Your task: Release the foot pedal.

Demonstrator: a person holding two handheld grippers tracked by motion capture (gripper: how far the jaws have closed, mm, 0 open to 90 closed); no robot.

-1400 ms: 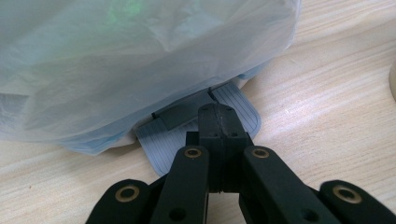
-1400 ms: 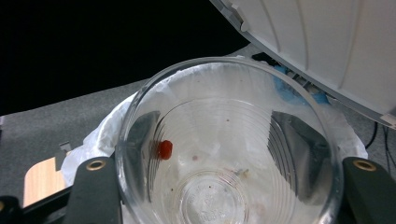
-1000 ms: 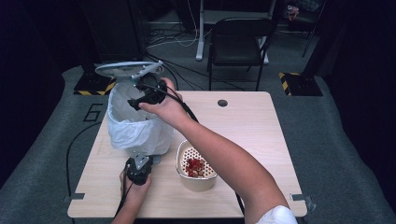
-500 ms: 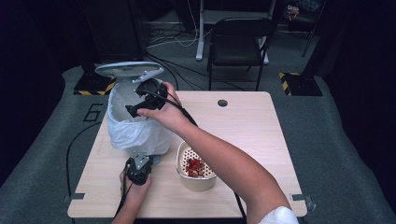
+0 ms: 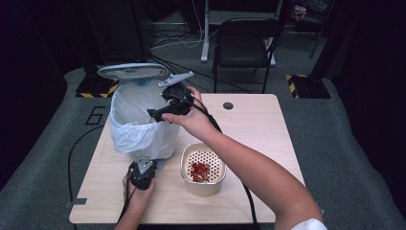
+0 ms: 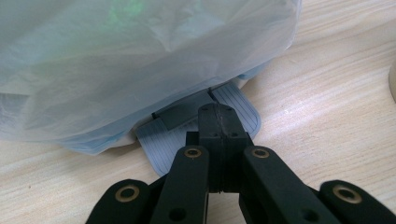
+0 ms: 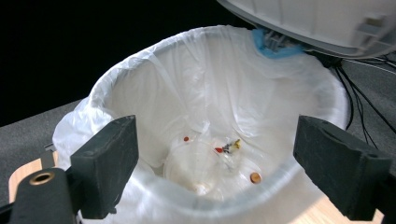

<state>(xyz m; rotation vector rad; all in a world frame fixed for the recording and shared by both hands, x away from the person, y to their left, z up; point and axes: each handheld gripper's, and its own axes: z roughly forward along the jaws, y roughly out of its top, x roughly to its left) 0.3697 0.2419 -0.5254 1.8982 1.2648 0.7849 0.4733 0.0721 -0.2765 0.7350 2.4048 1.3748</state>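
Looking down from the high view, we record a pedal bin (image 5: 139, 129) lined with a translucent white bag (image 5: 129, 136) standing on the left half of a light wooden table (image 5: 268, 129), with its grey lid (image 5: 133, 71) raised and tilted up behind the opening. The left gripper (image 5: 142, 168) sits low at the bin's near foot, held in the person's left hand (image 5: 136, 191); in the left gripper view its two black jaws are pressed together with no gap, their tips resting on the ribbed grey pedal (image 6: 243, 105) that projects from under the bag (image 6: 140, 65). We see nothing held between them. The right gripper (image 5: 154, 114) is held by the right hand (image 5: 194, 122) above the bin's near right rim, pointing toward the opening. In the right gripper view its jaws stand wide apart and empty, framing the bin's mouth; at the bottom of the bag (image 7: 224, 107) lie crumpled clear plastic (image 7: 205, 163) and a few small red and orange scraps (image 7: 218, 150). Just beside the bin, to its right on the table, stands a cream container (image 5: 203, 168) with a perforated insert holding red pieces (image 5: 200, 170). A small dark round grommet (image 5: 228, 106) sits near the table's far edge. Beyond the table stands a black chair (image 5: 246, 40) on grey floor.
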